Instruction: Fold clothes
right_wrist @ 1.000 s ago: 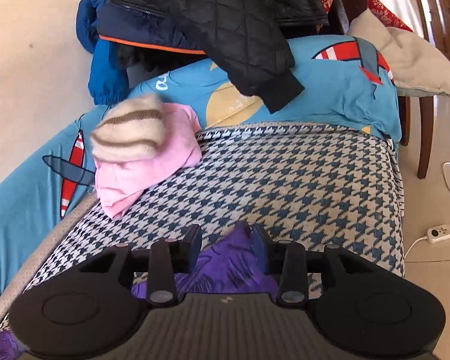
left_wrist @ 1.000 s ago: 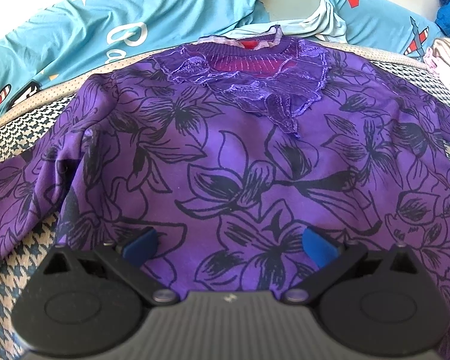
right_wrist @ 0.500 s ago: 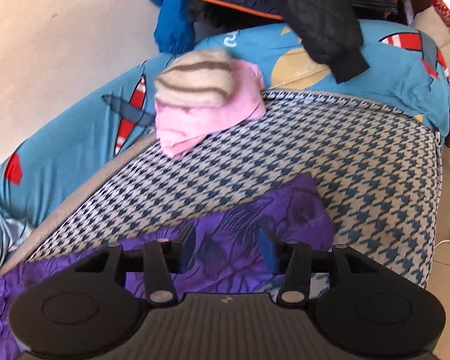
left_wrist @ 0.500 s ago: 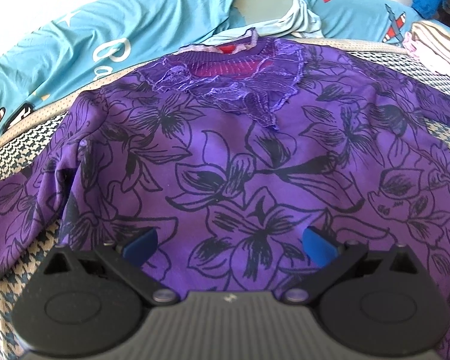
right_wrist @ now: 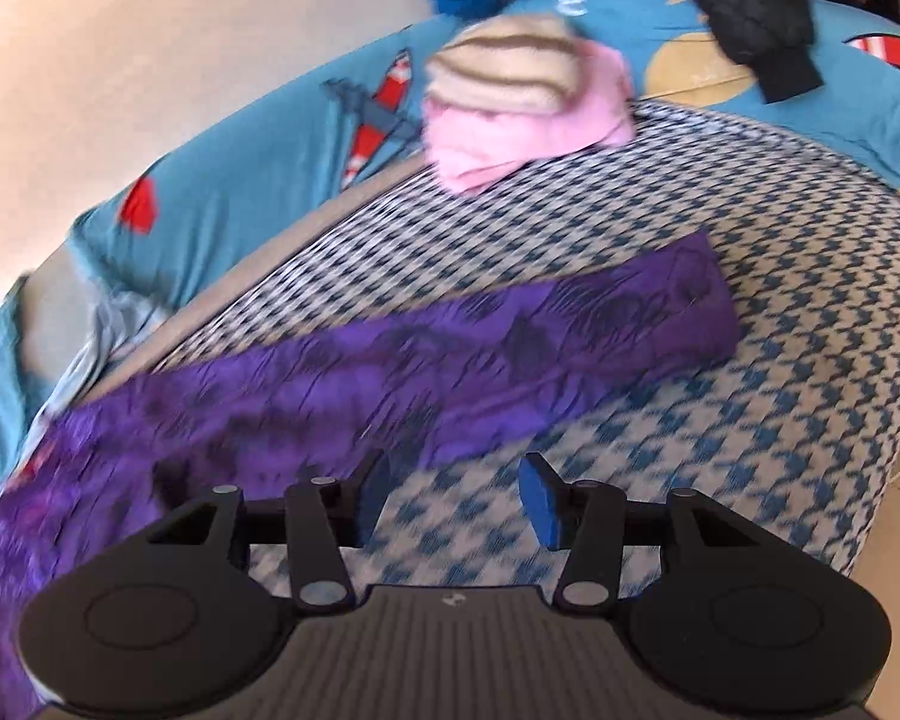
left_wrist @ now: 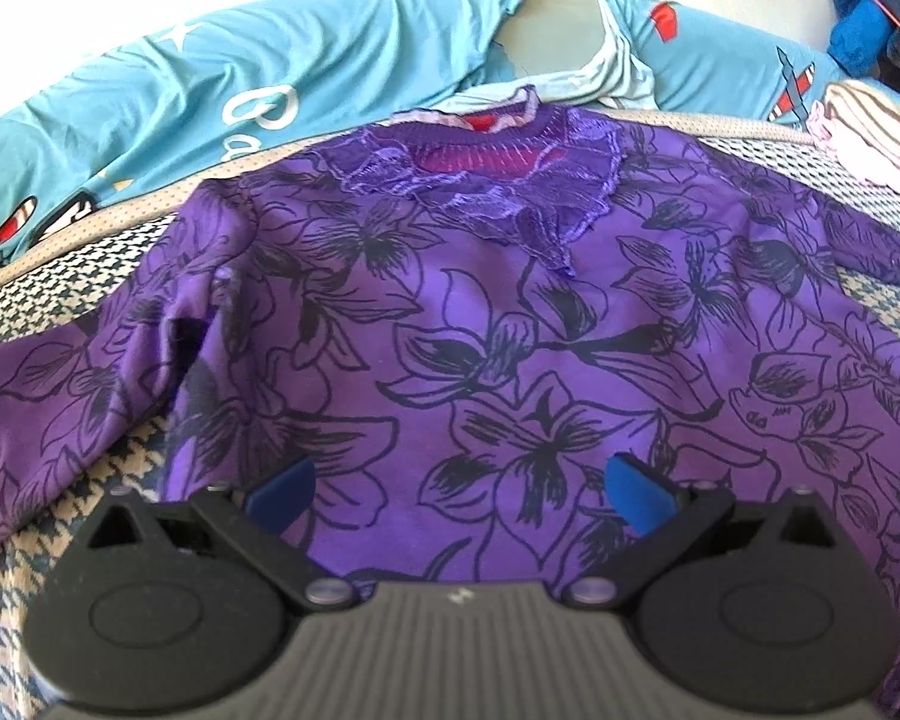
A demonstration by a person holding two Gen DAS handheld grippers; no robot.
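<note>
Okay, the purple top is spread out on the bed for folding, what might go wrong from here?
The purple top's one sleeve lies bunched and creased, so a fold now could trap wrinkles. The other sleeve stretches toward the pink folded pile; swinging it in might disturb that pile. Both the left gripper and right gripper are open and empty.

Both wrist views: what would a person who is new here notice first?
First, the purple flowered top, spread flat on the houndstooth cover with its lace collar at the far edge and one sleeve stretched out to the side. Next, the folded pink and striped clothes beyond that sleeve. Both grippers, left and right, hold nothing.
</note>
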